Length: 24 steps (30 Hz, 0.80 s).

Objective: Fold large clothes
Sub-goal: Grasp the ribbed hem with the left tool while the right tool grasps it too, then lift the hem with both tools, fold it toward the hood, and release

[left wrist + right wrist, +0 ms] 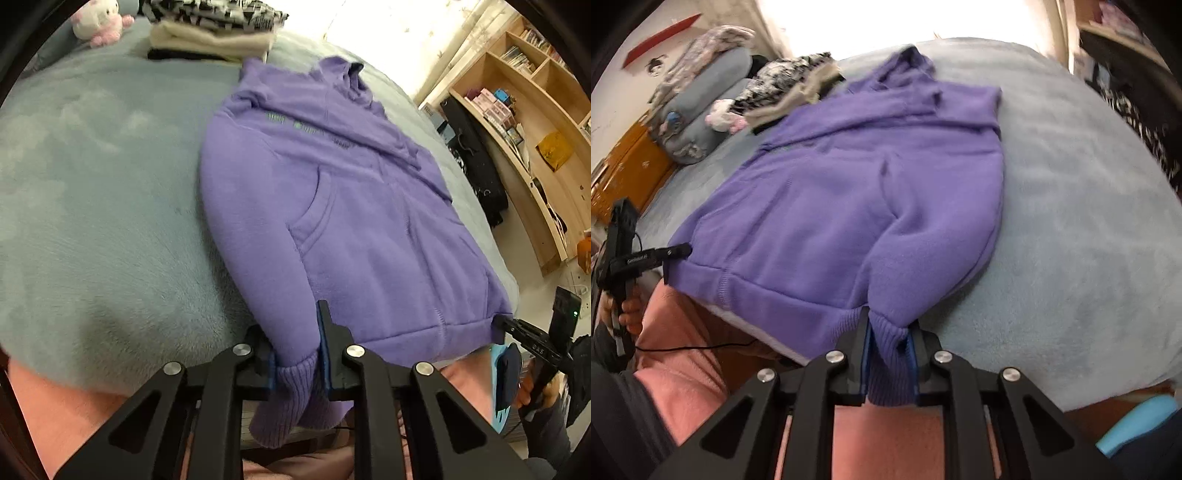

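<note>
- Left gripper [295, 354], pinching ribbed hem corner of purple hoodie [332, 206], ready for lifting into a fold
- Right gripper [888, 354], clamped on opposite hem corner, keeping hem taut
- Hoodie flat, pocket up, on grey-blue bed [92, 221]; folded stack [214, 33] beyond hood

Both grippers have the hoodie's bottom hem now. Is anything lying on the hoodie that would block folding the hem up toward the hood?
Nothing visible lies on the purple hoodie. The folded clothes pile sits beyond its far corner, near the hood.
</note>
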{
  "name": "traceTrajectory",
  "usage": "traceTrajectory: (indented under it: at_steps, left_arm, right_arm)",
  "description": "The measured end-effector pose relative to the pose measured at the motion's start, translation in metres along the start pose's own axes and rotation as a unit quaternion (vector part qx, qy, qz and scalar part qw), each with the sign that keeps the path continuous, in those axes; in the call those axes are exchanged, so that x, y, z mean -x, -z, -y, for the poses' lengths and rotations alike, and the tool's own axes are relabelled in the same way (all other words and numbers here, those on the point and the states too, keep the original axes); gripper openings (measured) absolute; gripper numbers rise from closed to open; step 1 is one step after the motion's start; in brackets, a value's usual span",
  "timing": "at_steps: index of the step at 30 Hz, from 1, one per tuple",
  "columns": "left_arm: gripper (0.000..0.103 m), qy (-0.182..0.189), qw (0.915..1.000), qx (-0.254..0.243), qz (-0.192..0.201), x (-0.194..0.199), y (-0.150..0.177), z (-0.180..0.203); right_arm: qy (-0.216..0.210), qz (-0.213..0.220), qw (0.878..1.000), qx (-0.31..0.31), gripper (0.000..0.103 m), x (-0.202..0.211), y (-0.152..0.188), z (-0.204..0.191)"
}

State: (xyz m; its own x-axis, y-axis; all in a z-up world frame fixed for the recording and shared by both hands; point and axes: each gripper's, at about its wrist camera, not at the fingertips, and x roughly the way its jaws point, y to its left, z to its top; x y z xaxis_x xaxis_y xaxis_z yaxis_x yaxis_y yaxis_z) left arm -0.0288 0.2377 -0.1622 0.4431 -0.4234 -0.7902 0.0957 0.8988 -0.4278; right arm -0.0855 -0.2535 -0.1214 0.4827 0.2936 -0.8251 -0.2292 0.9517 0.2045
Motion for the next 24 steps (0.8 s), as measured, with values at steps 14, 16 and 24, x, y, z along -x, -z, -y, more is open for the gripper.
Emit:
traceTrajectory:
  at_steps: [14,16,24]
  left_arm:
    - [0.013,0.021,0.9997,-0.009,-0.009,0.074,0.013,0.017]
    - [0.013,0.040,0.9990,0.017,0.004,0.082,-0.006,0.009]
    - [0.014,0.061,0.9944,0.020,0.084,0.094,-0.110,0.009]
  right_arm:
    - [-0.033,0.021,0.999,0.015,0.012,0.068,0.012,-0.022]
    - [-0.052,0.048,0.997,-0.012,0.012,0.081,-0.001,-0.015]
    - [-0.109,0.148,0.978,-0.100,0.012,0.098,-0.096,0.011]
